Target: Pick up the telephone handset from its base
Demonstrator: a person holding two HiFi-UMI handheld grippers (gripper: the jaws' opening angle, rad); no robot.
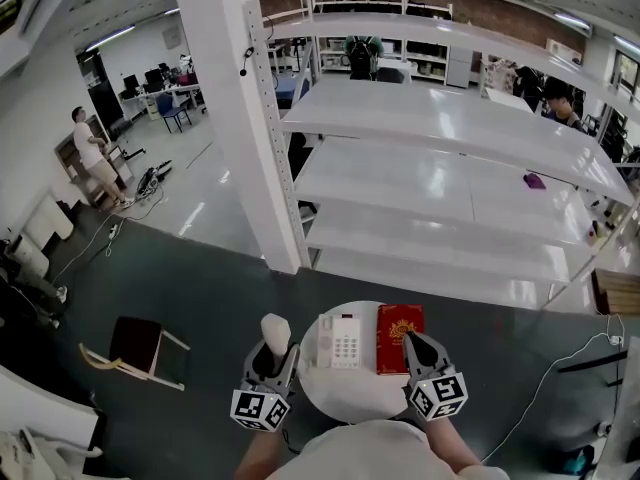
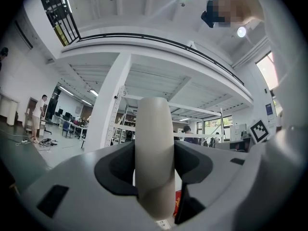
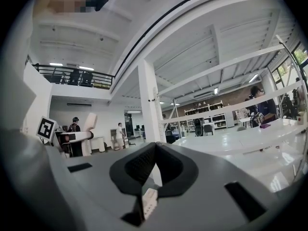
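The white handset [image 1: 275, 329] stands upright to the left of the round white table [image 1: 360, 393], off its base, with my left gripper [image 1: 277, 356] shut on it. In the left gripper view the handset [image 2: 154, 129] fills the gap between the jaws of my left gripper [image 2: 154, 179]. The white phone base [image 1: 340, 342], with its keypad showing, lies on the table beside a red book [image 1: 399, 338]. My right gripper [image 1: 413, 342] hovers over the table's right side by the book, its jaws together and holding nothing. In the right gripper view my right gripper [image 3: 154, 147] also shows nothing between its jaws.
Long white shelving racks [image 1: 440, 168] stand just beyond the table, with a white pillar [image 1: 245, 118] at their left end. A small wooden chair [image 1: 135, 348] sits on the dark floor to the left. Cables [image 1: 560, 368] trail on the floor at right. A person [image 1: 92, 156] stands far left.
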